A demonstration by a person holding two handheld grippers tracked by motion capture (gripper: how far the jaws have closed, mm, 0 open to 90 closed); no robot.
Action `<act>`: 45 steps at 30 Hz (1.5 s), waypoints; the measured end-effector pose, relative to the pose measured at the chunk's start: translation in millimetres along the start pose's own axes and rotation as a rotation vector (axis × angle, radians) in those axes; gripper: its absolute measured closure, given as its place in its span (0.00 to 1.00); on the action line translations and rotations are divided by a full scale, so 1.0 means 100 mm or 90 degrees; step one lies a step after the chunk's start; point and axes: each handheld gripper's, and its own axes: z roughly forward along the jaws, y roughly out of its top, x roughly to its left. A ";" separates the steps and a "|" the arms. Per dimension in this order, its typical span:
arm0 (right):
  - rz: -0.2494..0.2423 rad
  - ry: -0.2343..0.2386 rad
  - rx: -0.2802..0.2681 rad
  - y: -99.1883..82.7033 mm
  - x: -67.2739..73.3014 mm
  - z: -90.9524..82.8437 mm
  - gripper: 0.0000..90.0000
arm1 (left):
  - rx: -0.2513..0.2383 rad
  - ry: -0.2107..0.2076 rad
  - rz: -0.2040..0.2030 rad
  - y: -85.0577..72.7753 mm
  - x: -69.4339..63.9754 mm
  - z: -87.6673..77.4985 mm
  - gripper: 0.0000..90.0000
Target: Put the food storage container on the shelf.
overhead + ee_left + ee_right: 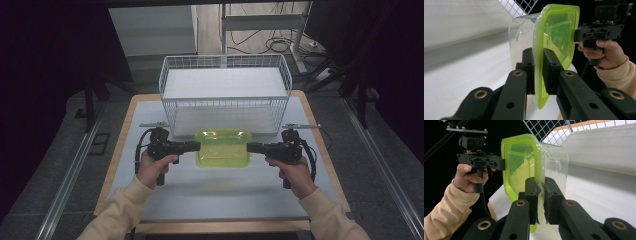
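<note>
A clear plastic container with a lime-green lid [223, 148] hangs between the two grippers, just in front of the white wire basket [225, 95]. My left gripper [198, 145] is shut on the lid's left rim, and in the left gripper view its jaws clamp the green lid edge [538, 72]. My right gripper [249, 147] is shut on the opposite rim; the right gripper view shows its jaws pinching the lid's edge [540, 195]. The container's clear body [520, 40] points toward the table. Each gripper is held by a hand in a cream sleeve.
The wire basket stands at the back of the white tabletop [220, 192], which has a wooden border [117, 165]. Bare table lies in front of the container. Metal rails [67, 180] run along both sides, with cables and a stand on the floor behind.
</note>
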 end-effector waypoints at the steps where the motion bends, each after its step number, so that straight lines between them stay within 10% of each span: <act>1: -0.001 -0.002 -0.001 0.02 0.00 -0.01 0.91 | -0.001 -0.001 -0.002 0.01 0.00 0.00 0.91; 45: -0.020 -0.011 -0.035 0.40 0.04 -0.06 0.91 | -0.021 0.006 0.035 0.47 -0.04 -0.02 0.90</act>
